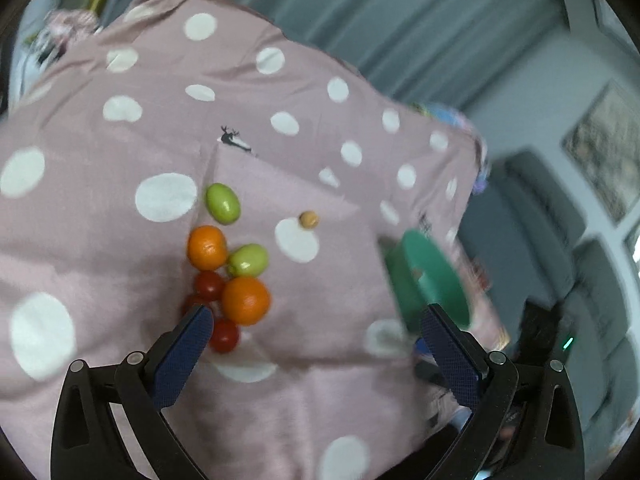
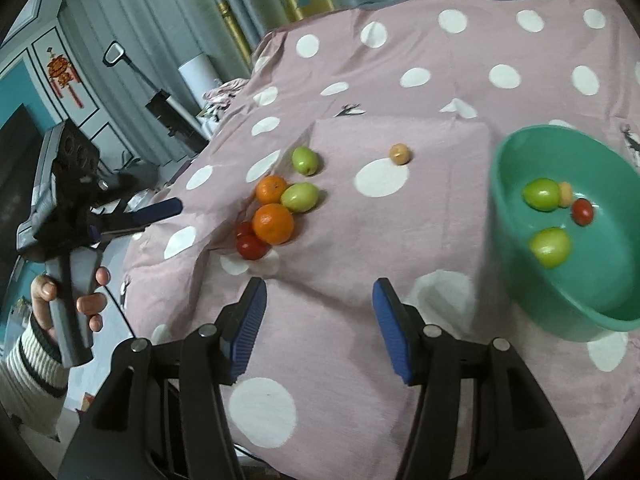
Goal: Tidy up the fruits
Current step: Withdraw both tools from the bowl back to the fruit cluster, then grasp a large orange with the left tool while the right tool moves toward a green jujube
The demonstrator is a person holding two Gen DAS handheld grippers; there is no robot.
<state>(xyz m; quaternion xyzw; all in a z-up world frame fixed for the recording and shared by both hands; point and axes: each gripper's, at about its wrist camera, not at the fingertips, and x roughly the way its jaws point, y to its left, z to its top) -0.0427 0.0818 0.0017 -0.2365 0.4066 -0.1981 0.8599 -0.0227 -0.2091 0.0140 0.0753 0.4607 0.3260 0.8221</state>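
A pile of fruit lies on the pink dotted cloth (image 2: 400,80): two oranges (image 2: 273,223), two green fruits (image 2: 300,197) and red tomatoes (image 2: 250,245). A small tan fruit (image 2: 400,154) lies apart from them. The green bowl (image 2: 505,216) at the right holds two green fruits (image 2: 550,246), a tomato (image 2: 582,211) and a tan fruit. My right gripper (image 2: 319,300) is open over bare cloth, nearer than the pile. My left gripper (image 1: 316,320) is open too, its left finger (image 1: 198,328) beside the tomatoes (image 1: 224,335) and an orange (image 1: 245,300). The bowl (image 1: 432,280) is at its right.
A hand (image 2: 88,304) in a striped sleeve holds the left gripper (image 2: 154,216) past the cloth's left edge. Beyond that edge are a white cylinder (image 2: 198,72) and a black stand (image 2: 160,104). A grey sofa (image 1: 560,240) lies beyond the bowl's side.
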